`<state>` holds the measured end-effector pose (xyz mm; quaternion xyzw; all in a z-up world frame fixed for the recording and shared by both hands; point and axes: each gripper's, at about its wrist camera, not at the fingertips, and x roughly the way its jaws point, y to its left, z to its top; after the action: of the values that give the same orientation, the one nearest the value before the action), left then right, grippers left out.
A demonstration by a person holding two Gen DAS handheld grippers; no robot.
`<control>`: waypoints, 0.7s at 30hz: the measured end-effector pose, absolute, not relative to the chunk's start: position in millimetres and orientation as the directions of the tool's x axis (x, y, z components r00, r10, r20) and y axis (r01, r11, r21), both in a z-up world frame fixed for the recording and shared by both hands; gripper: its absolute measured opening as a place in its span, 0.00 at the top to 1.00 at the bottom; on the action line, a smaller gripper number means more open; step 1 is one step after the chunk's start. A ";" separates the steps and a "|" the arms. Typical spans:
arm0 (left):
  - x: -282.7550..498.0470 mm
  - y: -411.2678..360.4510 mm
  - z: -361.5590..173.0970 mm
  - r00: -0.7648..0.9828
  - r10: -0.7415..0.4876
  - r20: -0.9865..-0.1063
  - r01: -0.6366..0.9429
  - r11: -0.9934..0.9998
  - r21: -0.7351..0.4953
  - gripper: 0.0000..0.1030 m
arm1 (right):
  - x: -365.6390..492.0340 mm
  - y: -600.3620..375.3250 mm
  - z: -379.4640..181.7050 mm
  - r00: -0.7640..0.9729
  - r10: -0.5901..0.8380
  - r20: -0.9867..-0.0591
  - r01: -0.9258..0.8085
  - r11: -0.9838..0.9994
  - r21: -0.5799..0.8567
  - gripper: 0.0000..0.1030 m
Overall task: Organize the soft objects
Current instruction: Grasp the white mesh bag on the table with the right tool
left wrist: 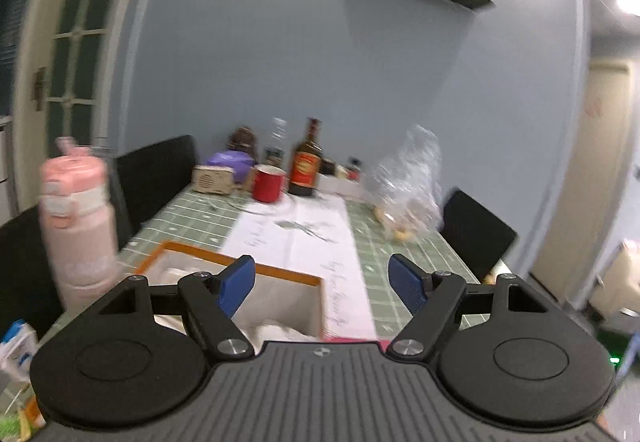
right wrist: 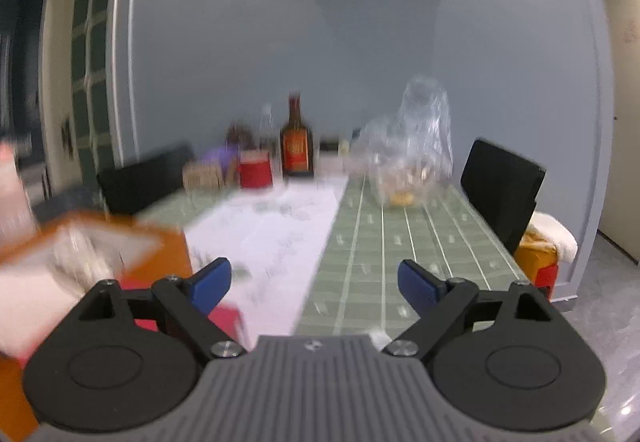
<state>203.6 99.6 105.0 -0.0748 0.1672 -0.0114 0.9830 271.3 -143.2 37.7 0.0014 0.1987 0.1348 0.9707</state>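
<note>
An orange-rimmed box (left wrist: 280,274) with a white lining stands on the green checked table, just below and ahead of my left gripper (left wrist: 323,284). White soft cloth (left wrist: 280,330) lies inside it. A pink soft thing (left wrist: 352,340) peeks out at the gripper's base. The left jaws stand wide open with nothing between them. In the right wrist view the same box (right wrist: 160,246) is a blur at the left, with pale cloth (right wrist: 28,298) and a red-pink thing (right wrist: 228,318) near it. My right gripper (right wrist: 316,286) is open and empty over the table.
A pink bottle (left wrist: 76,226) stands left of the box. At the far end are a red mug (left wrist: 269,183), a brown bottle (left wrist: 306,165) and a clear plastic bag (left wrist: 404,181). A white paper runner (left wrist: 304,242) crosses the table. Black chairs (right wrist: 500,185) flank it.
</note>
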 end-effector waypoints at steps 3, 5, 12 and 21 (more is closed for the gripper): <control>213.2 76.9 98.9 0.931 -0.094 -0.353 0.063 0.993 -0.098 0.14 | 285.3 -160.7 11.4 0.867 0.215 -0.449 -0.224 0.974 0.034 0.11; 220.7 60.9 93.1 0.920 -0.121 -0.373 0.103 0.992 -0.070 0.14 | 295.9 -173.9 -3.4 0.842 0.189 -0.506 -0.197 0.980 0.037 0.06; 246.5 9.0 74.7 0.850 -0.214 -0.482 0.211 0.976 -0.061 0.19 | 310.8 -187.8 -42.1 0.798 0.147 -0.585 -0.225 0.972 -0.062 0.06; 265.3 -83.8 42.0 0.793 -0.047 -0.608 0.277 0.916 0.290 0.26 | 308.7 -180.9 -52.2 0.743 0.247 -0.622 -0.338 0.941 -0.029 0.37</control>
<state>265.3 -83.8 42.0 0.1855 0.3101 -0.0870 0.9284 308.7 -180.9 -52.2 -0.0700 0.3221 0.1571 0.9310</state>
